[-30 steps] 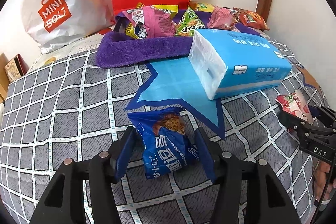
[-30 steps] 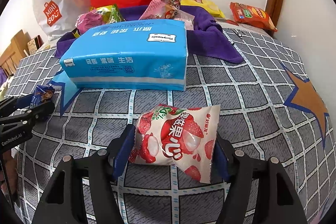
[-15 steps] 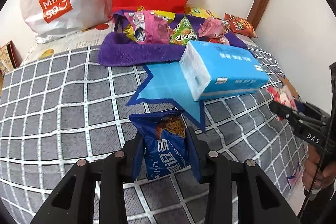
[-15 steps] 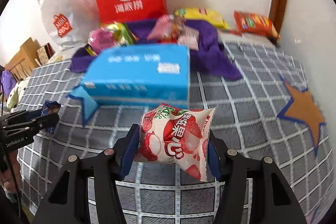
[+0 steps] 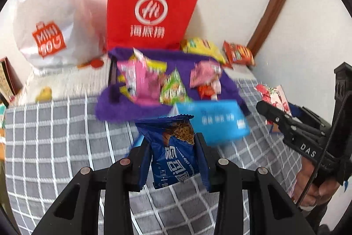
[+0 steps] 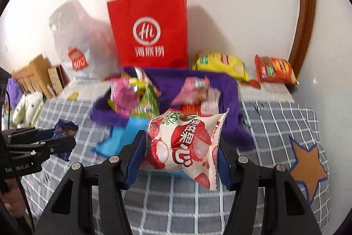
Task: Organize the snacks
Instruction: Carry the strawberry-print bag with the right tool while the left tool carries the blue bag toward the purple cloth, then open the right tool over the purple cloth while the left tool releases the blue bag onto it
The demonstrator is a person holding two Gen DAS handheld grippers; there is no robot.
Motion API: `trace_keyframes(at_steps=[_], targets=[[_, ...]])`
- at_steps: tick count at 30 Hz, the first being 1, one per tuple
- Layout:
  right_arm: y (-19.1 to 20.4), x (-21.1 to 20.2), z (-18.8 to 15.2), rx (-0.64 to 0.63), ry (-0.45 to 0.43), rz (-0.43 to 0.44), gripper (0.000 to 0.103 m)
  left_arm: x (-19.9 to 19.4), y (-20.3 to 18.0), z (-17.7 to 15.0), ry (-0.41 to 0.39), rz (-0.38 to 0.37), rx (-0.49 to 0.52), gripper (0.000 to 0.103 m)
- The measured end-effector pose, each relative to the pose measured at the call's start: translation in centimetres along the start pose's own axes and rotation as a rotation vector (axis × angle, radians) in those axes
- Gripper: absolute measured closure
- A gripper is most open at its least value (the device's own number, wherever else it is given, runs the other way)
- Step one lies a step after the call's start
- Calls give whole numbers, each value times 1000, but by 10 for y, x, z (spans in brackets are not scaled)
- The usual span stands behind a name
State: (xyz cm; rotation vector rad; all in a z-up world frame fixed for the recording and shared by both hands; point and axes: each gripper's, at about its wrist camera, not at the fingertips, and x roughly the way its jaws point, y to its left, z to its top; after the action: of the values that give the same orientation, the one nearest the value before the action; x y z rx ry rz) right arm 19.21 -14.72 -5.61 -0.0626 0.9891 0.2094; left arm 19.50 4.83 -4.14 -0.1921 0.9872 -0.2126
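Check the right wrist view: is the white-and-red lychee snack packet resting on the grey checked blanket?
No, the right gripper holds the lychee packet clear above the blanket.

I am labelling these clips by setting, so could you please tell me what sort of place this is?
Most likely a bedroom at home: the snacks lie on a checked grey bedcover with star patches, shopping bags such as the red paper bag lean on the wall, and a plush toy sits beside it.

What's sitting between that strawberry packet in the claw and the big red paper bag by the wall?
In the right wrist view, the purple cloth heaped with small snack packets lies between the strawberry packet and the red bag.
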Motion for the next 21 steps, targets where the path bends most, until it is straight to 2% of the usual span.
trace_keyframes(at_steps=[6,12,18,21], targets=[[4,16,43,-17,-28,-23,45,-2,-1,48,-45,16,13,67],[-2,50,82,8,11,-27,45,20,5,81,-39,11,-5,67],[-2,68,115,3,-32,-43,45,42,10,109,-39,5,-30,67],[-1,73,128,2,-62,-18,45,52,16,125,-48,-18,-52,67]])
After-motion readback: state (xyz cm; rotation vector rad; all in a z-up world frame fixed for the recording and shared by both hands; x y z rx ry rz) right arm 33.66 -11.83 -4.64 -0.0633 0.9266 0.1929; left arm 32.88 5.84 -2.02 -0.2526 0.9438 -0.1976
